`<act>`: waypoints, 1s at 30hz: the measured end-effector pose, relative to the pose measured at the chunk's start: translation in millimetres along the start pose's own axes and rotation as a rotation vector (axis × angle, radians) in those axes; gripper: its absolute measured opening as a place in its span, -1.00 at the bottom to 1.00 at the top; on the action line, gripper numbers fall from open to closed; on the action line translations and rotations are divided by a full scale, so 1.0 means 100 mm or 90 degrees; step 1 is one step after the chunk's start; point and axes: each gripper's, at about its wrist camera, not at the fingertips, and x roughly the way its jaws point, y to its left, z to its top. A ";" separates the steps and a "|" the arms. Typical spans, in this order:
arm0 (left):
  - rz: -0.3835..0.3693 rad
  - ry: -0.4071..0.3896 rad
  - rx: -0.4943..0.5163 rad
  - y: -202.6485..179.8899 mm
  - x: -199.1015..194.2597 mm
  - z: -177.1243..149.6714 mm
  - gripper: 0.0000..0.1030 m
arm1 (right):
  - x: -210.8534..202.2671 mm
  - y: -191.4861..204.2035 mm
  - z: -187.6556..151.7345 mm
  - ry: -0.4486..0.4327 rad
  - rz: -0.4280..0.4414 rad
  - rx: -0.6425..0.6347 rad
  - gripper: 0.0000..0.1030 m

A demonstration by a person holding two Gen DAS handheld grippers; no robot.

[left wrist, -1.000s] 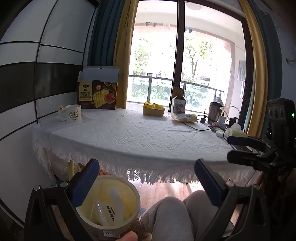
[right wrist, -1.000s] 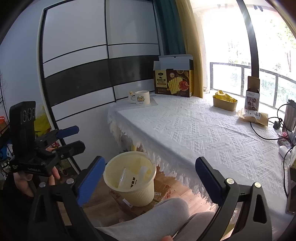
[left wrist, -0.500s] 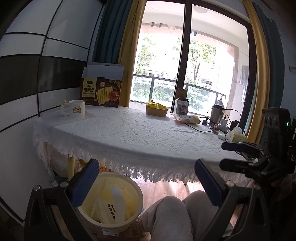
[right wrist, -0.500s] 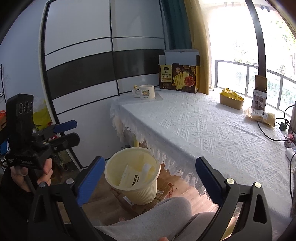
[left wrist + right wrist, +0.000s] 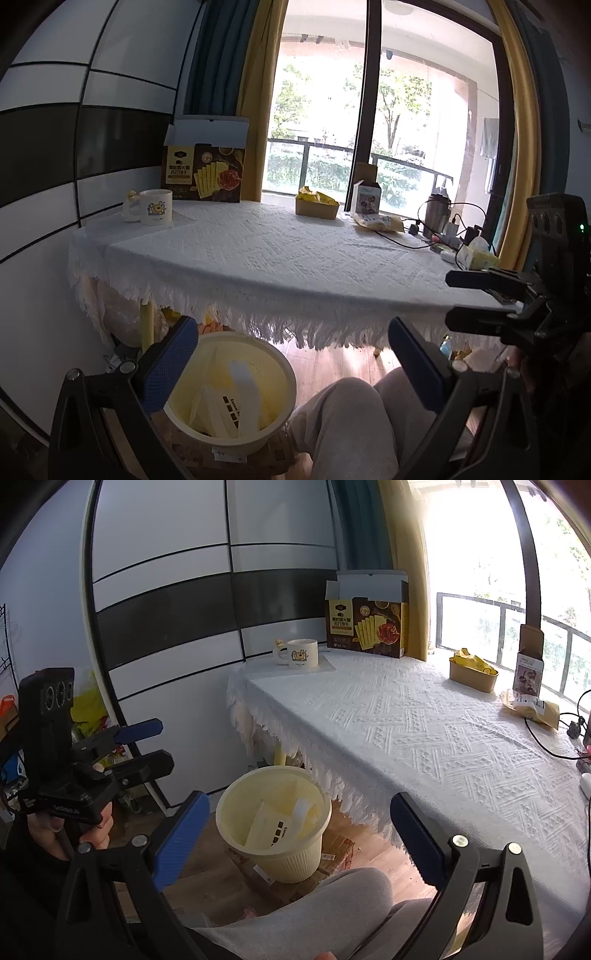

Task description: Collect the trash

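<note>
Trash already in the bin, grippers empty

Trash sat in the yellow bin on the floor, just beside the table. You could see flat wrappers lying inside it. Your left gripper was wide open and held nothing. Your right gripper was wide open too, with nothing between its blue pads. Both were held up in front of your knees, above the floor and apart from the bin.

I think you were between pick-ups. The next move called for finding more trash on the table. The yellow packet near the cords and the small tray with yellow paper in it looked like good picks. You would need to reach far over the cloth and close the pads on a thin, soft thing.

Since a second before, both grippers had risen a little. The bin looked lower and farther away, and you saw more of the table. The pads stayed wide apart.
</note>
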 end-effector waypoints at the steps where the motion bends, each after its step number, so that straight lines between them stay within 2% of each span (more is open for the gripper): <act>1: -0.001 0.000 -0.002 0.01 0.00 -0.01 0.99 | 0.01 0.01 0.00 0.001 0.000 -0.001 0.90; 30: -0.012 0.000 0.001 -0.03 -0.02 0.00 0.99 | 0.00 -0.01 0.00 -0.004 -0.003 0.003 0.90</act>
